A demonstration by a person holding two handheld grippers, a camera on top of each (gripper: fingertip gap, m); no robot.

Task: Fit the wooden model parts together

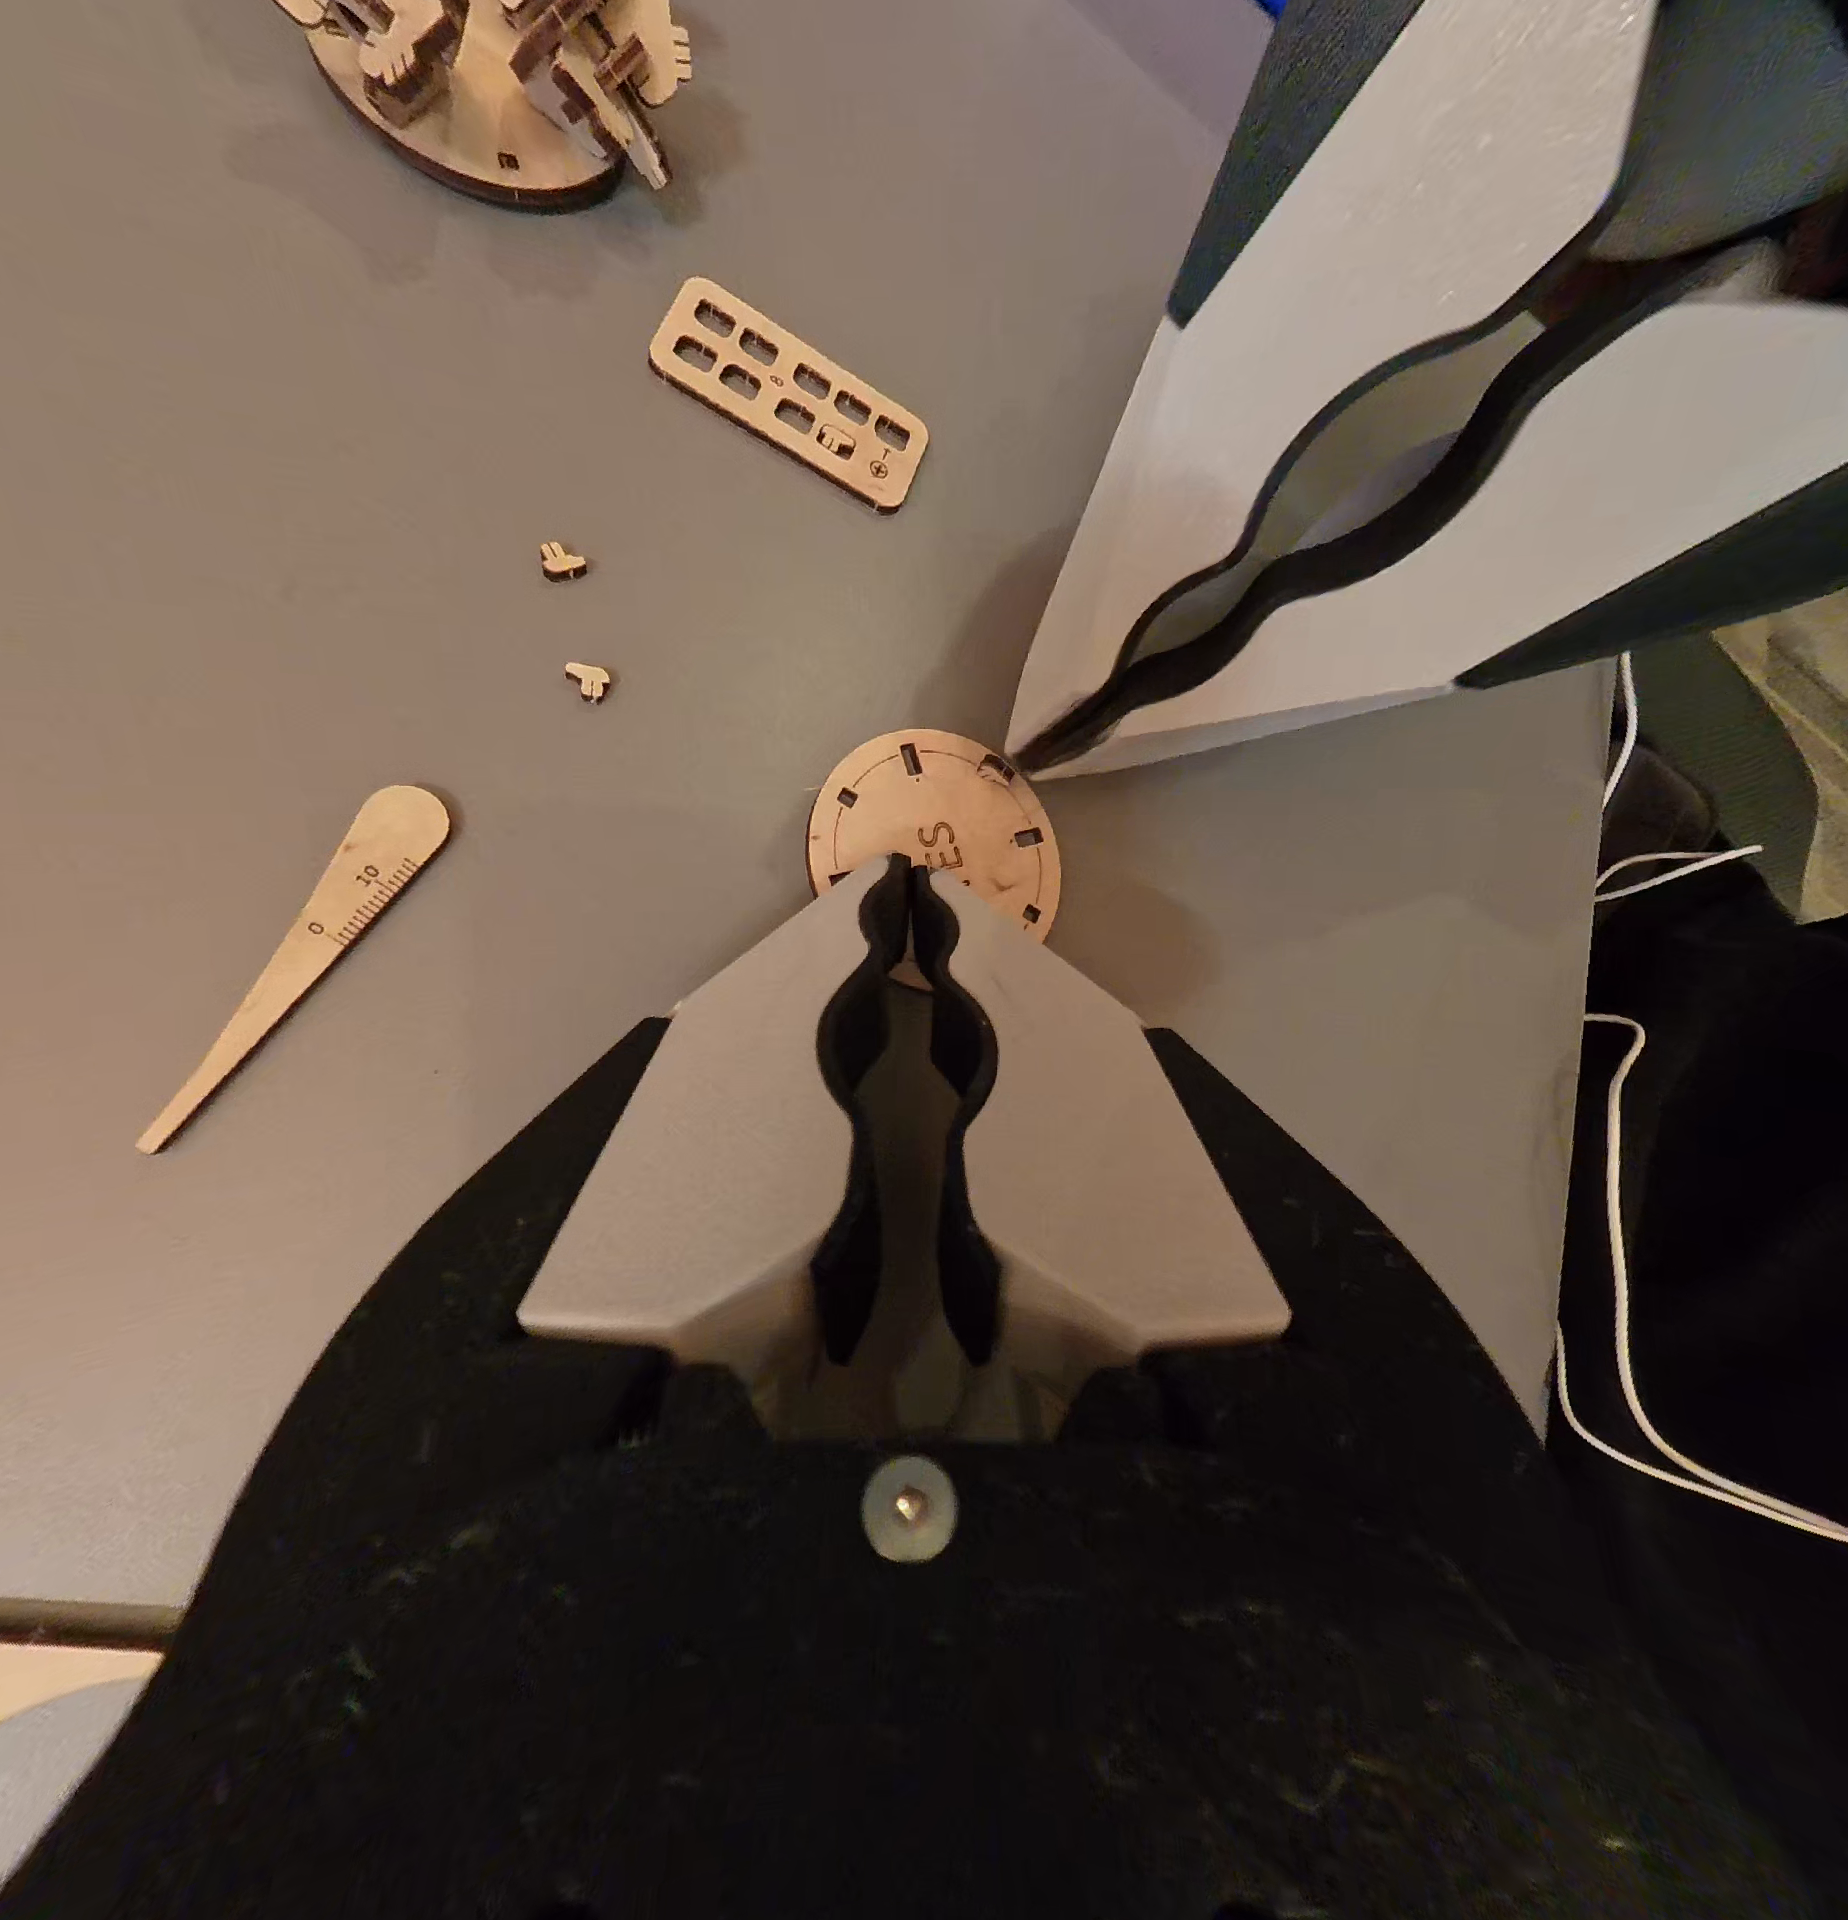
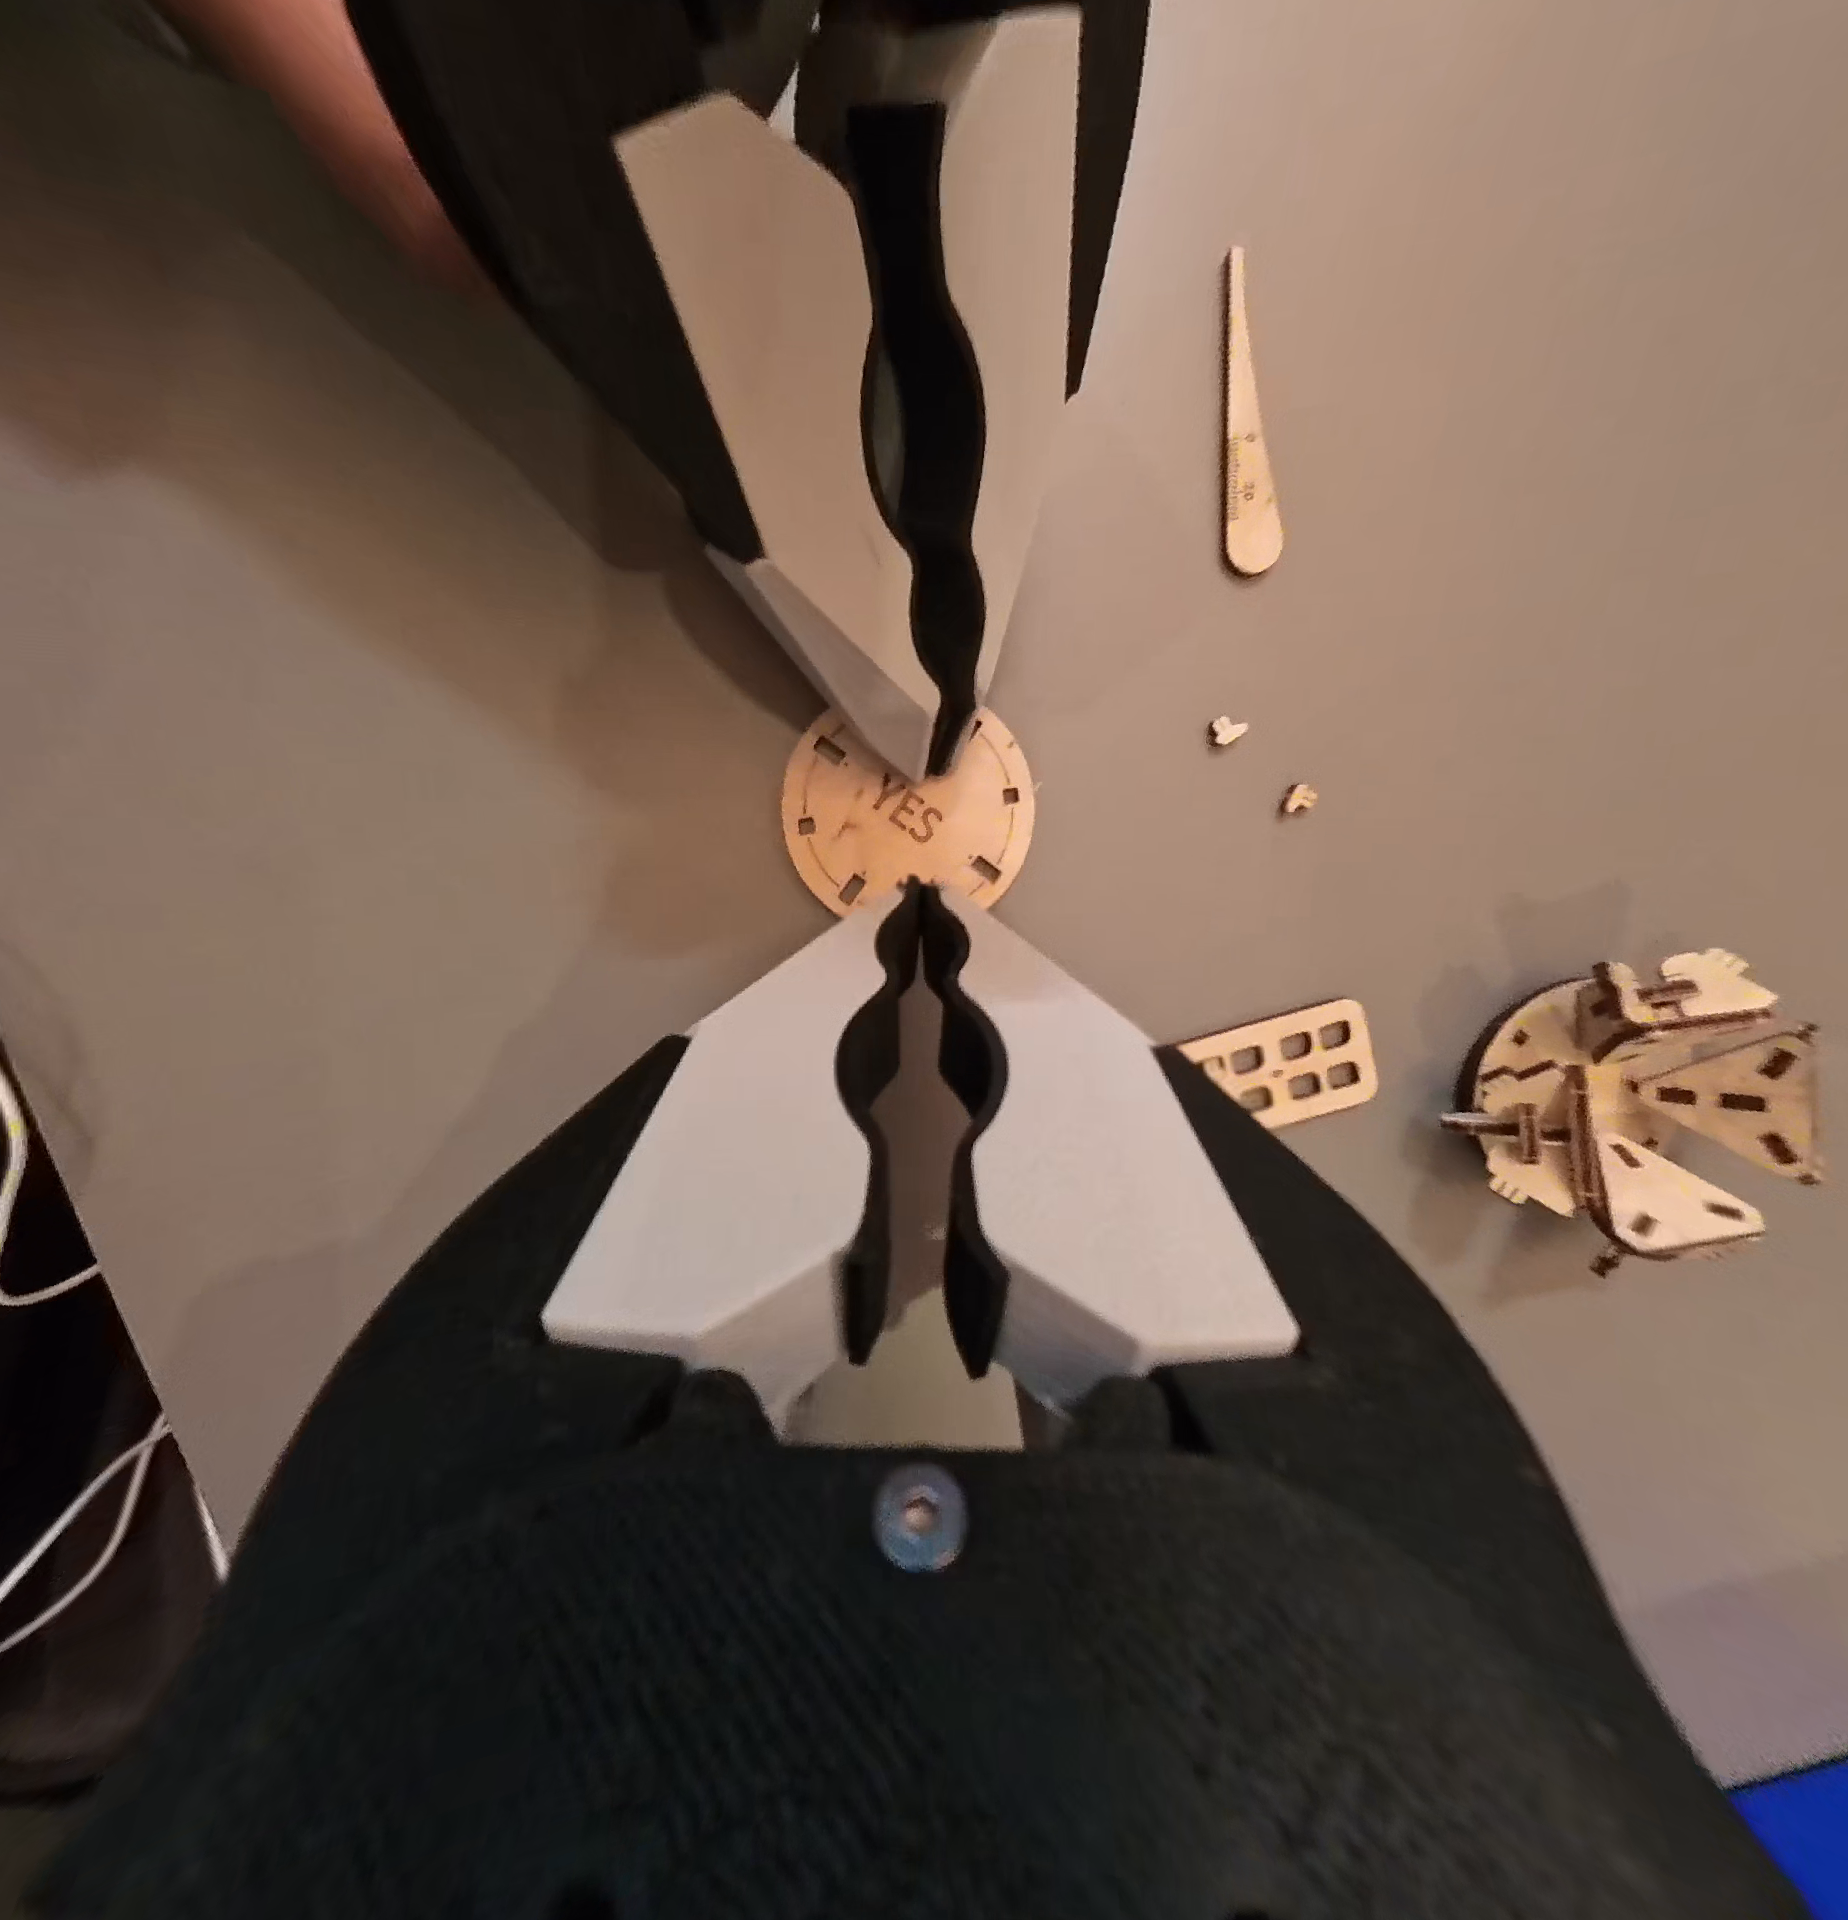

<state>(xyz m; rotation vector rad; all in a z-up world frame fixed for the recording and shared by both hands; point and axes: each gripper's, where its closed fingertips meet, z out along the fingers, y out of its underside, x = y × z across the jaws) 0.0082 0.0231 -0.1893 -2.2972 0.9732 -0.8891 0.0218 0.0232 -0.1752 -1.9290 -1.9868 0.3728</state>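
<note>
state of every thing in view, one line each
left gripper: jaws shut, tips on the disc
right gripper: jaws shut, tips at disc edge
round wooden disc: flat on table
wooden model: partly assembled
slotted wooden plate: flat, slots mostly empty

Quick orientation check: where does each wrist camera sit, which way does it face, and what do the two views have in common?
Left wrist view: rides the left gripper, looking down along its closed fingers onto the round wooden disc; the right gripper enters from upper right.
Right wrist view: rides the right gripper, facing the disc from the opposite side; the left gripper comes in from the top.
Shared: disc, both grippers, grey table, tapered wooden scale piece.
</note>
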